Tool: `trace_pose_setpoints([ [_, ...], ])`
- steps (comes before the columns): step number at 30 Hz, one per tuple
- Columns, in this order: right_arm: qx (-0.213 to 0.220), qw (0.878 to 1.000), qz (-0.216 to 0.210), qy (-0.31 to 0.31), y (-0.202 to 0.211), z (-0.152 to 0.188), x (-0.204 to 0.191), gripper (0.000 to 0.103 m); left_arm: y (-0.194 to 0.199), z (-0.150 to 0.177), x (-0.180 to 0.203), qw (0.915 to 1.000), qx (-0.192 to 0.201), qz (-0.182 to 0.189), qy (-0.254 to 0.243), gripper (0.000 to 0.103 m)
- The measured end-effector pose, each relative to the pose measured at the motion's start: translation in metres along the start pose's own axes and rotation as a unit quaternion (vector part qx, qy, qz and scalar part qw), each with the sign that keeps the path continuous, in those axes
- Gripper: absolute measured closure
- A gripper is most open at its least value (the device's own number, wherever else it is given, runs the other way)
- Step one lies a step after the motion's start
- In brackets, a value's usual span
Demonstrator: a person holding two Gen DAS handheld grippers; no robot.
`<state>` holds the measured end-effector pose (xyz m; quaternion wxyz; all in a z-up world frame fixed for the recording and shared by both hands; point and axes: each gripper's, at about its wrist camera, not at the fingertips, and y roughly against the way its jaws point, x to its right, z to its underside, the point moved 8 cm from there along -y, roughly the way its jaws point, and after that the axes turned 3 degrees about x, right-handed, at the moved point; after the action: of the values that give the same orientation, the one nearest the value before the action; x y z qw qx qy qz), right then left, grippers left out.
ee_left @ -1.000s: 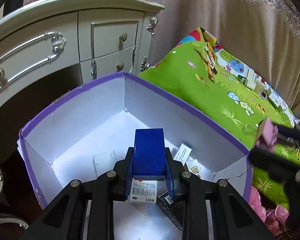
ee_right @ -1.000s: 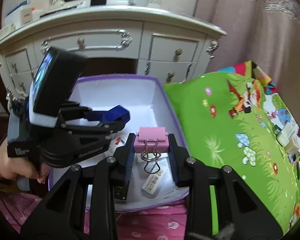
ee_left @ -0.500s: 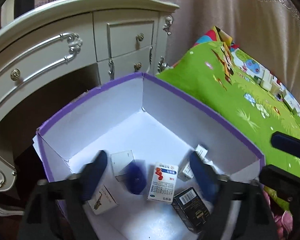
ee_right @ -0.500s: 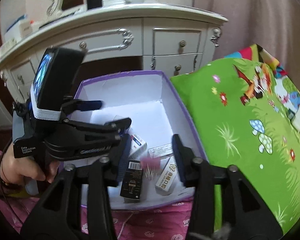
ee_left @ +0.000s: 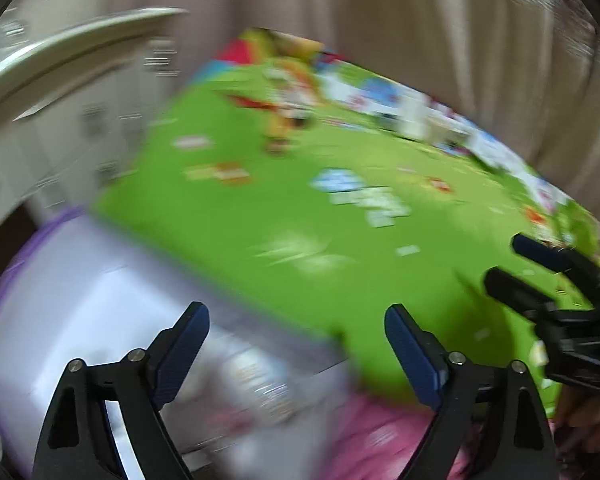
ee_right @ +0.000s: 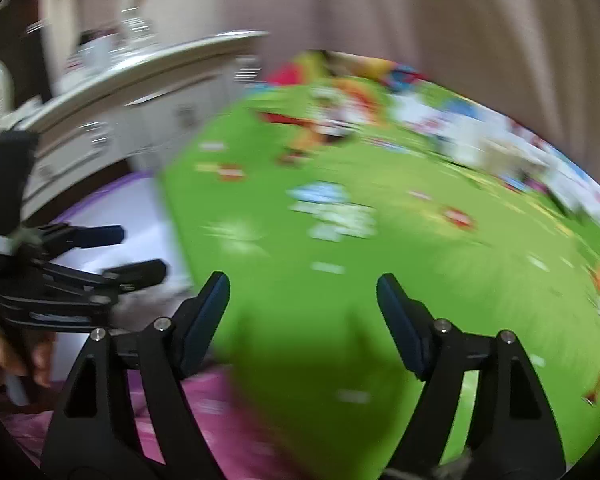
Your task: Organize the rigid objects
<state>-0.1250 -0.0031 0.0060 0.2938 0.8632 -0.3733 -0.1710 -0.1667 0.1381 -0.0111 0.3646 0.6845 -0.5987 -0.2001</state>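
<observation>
Both hand-held grippers gape wide and empty. The left hand-held gripper (ee_left: 296,344) and right hand-held gripper (ee_right: 302,312) face blurred small white boxes (ee_right: 472,148) lying far ahead-right across the green cartoon-printed mat (ee_right: 380,280); the right looks nearer.

A home, likely a bedroom: a cream dresser (ee_right: 140,92) with drawers at upper left, beige curtains (ee_left: 420,32) across the top, and a green cartoon play mat (ee_left: 320,208) filling the middle over pink floral bedding (ee_right: 220,420).

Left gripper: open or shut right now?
Open. The left gripper has its blue pads spread wide with nothing between them, over the purple-rimmed box.
</observation>
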Motion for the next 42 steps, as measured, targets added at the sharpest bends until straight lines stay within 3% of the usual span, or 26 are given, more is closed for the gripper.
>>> trace_pose_setpoints([
  [2, -0.017, 0.998, 0.046, -0.034, -0.003, 0.01, 0.05, 0.021, -0.033, -0.018, 0.034, 0.9993, -0.014, 0.024, -0.025, 0.011],
  [7, -0.061, 0.982, 0.15, -0.1, -0.011, 0.033, 0.176, 0.021, -0.12, -0.066, 0.096, 0.9962, -0.033, 0.029, -0.074, 0.011],
  [11, -0.086, 0.974, 0.166, -0.129, -0.033, 0.038, 0.254, 0.02, -0.169, -0.096, 0.13, 0.9924, -0.038, 0.013, -0.116, 0.01],
  [12, -0.089, 0.973, 0.161, -0.14, -0.042, 0.037, 0.27, 0.013, -0.178, -0.101, 0.135, 0.9911, -0.038, 0.004, -0.128, 0.009],
  [14, -0.086, 0.971, 0.163, -0.15, -0.053, 0.026, 0.3, 0.013, -0.193, -0.108, 0.139, 0.9903, -0.038, 0.002, -0.134, 0.0],
  [18, -0.093, 0.971, 0.185, -0.118, -0.088, -0.006, 0.352, 0.013, -0.199, -0.113, 0.137, 0.991, -0.036, 0.002, -0.129, 0.0],
  [20, -0.092, 0.97, 0.215, -0.072, -0.106, -0.027, 0.374, 0.013, -0.199, -0.113, 0.137, 0.9912, -0.036, 0.001, -0.128, 0.0],
  [26, -0.076, 0.959, 0.262, 0.075, -0.153, -0.076, 0.396, 0.013, -0.199, -0.113, 0.138, 0.9912, -0.036, 0.0, -0.128, 0.0],
  [28, -0.072, 0.957, 0.263, 0.103, -0.167, -0.086, 0.399, 0.02, -0.199, -0.113, 0.138, 0.9912, -0.036, -0.001, -0.127, 0.0],
  [30, -0.082, 0.956, 0.258, 0.117, -0.176, -0.091, 0.401, 0.05, -0.199, -0.113, 0.138, 0.9911, -0.036, 0.0, -0.128, 0.0],
  [32, -0.101, 0.948, 0.275, 0.127, -0.176, -0.092, 0.401, 0.056, -0.199, -0.113, 0.137, 0.9909, -0.037, 0.001, -0.13, 0.0],
  [34, -0.103, 0.968, 0.219, 0.064, -0.161, -0.087, 0.389, 0.056, -0.201, -0.116, 0.138, 0.9902, -0.039, 0.002, -0.134, 0.0],
  [36, -0.104, 0.979, 0.172, 0.019, -0.139, -0.075, 0.373, 0.056, -0.209, -0.124, 0.143, 0.9879, -0.046, 0.009, -0.148, 0.0],
  [39, -0.109, 0.986, 0.124, -0.015, -0.103, -0.044, 0.341, 0.056, -0.225, -0.156, 0.151, 0.9832, -0.033, -0.002, -0.179, 0.0],
  [42, -0.107, 0.988, 0.107, -0.033, -0.072, -0.006, 0.316, 0.058, -0.245, -0.196, 0.165, 0.9815, -0.017, 0.009, -0.191, 0.0],
])
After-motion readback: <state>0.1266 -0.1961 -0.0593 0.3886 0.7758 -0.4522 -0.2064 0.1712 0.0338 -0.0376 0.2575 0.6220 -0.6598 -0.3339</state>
